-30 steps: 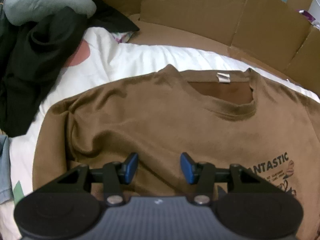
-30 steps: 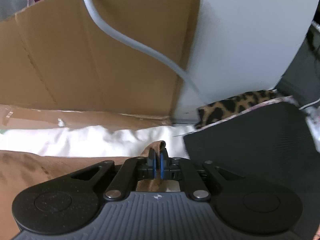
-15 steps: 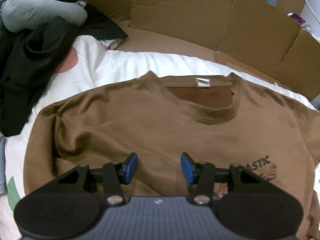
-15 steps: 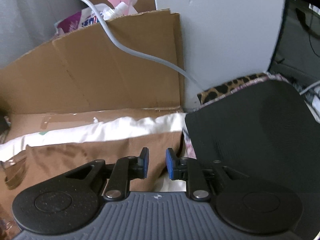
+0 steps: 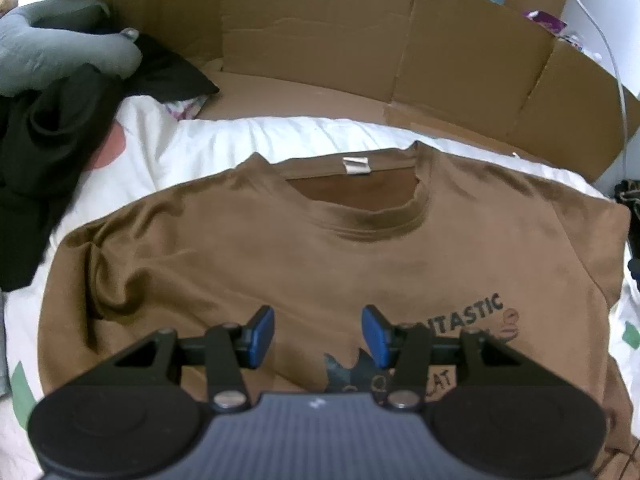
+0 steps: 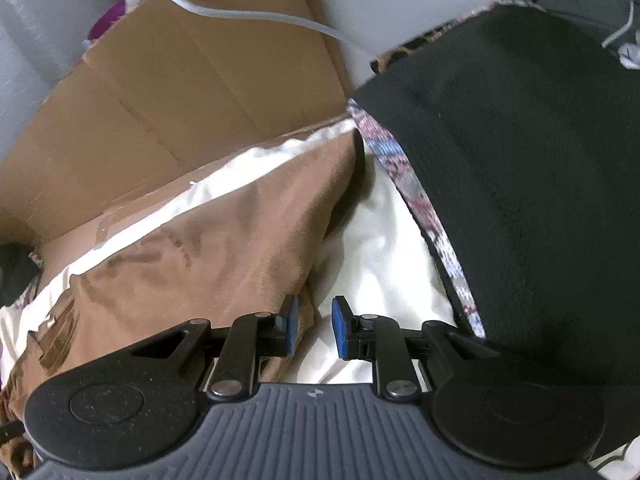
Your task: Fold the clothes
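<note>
Now then: laying-out looks done, folding not yet begun.
Shirt: brown T-shirt (image 5: 328, 264) spread face up on the white bedsheet (image 5: 208, 148), collar toward the cardboard wall (image 5: 320, 52), print near the hem side.
Left gripper (image 5: 318, 336): hanging over the chest, jaws roughly half apart, blue pads clear of the cloth, nothing held.
Right gripper (image 6: 313, 328): over the shirt's right edge, jaws a narrow gap apart, empty; brown fabric just beside the left pad, sheet showing between.
Neighbours: dark clothes pile (image 5: 44, 148) at the left, black mat (image 6: 520, 184) close on the right.
Step in hand: judged as lining up for the first fold.
Next move calls for: pinching a sleeve or side edge on each side, lifting lightly, carrying inward without dragging the body askew.
</note>
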{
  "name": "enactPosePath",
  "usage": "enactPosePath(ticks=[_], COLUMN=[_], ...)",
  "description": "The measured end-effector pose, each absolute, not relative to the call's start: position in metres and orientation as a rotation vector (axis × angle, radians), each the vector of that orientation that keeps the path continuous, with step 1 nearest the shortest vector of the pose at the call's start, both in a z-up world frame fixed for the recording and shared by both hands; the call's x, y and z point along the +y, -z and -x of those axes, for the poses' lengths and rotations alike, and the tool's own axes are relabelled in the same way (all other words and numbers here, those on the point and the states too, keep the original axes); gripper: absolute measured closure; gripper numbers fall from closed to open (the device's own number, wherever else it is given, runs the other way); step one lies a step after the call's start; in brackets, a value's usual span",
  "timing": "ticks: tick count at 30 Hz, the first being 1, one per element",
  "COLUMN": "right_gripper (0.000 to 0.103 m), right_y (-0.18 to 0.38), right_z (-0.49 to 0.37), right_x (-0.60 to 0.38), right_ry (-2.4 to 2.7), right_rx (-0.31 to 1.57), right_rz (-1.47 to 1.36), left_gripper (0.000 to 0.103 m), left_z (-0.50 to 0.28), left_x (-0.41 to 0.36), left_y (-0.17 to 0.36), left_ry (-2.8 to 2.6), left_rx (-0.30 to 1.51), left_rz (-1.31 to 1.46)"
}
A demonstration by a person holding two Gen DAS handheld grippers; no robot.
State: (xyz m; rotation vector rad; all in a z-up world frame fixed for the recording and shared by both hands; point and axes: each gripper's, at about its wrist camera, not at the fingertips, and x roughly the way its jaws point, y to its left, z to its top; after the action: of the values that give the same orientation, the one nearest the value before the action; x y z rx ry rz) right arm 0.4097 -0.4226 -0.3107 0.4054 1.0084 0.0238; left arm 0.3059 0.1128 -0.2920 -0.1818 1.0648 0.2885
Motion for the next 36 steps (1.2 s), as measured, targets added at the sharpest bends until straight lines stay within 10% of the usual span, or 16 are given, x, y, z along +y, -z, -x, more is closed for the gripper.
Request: enactPosePath(ticks=[20, 25, 36], right_gripper=[0.063, 0.093, 0.094], right_y=[0.352, 0.350, 0.286], right_z=[-0.447, -0.451, -0.442], right_x=[-0.400, -0.391, -0.378], right_ry=[0.094, 0.117, 0.168], right_rx=[1.076, 1.073, 0.972], right_rz=[-0.699, -0.705, -0.327], left_gripper=[0.051, 0.051, 0.051], left_z=[-0.294, -0.289, -0.292], left_x=[0.154, 0.159, 0.152], left_y=[0.305, 0.304, 0.301], left_ry=[-0.332, -0.339, -0.334], left_rx=[1.096, 1.097, 1.085], left_rz=[0.256, 0.262, 0.275])
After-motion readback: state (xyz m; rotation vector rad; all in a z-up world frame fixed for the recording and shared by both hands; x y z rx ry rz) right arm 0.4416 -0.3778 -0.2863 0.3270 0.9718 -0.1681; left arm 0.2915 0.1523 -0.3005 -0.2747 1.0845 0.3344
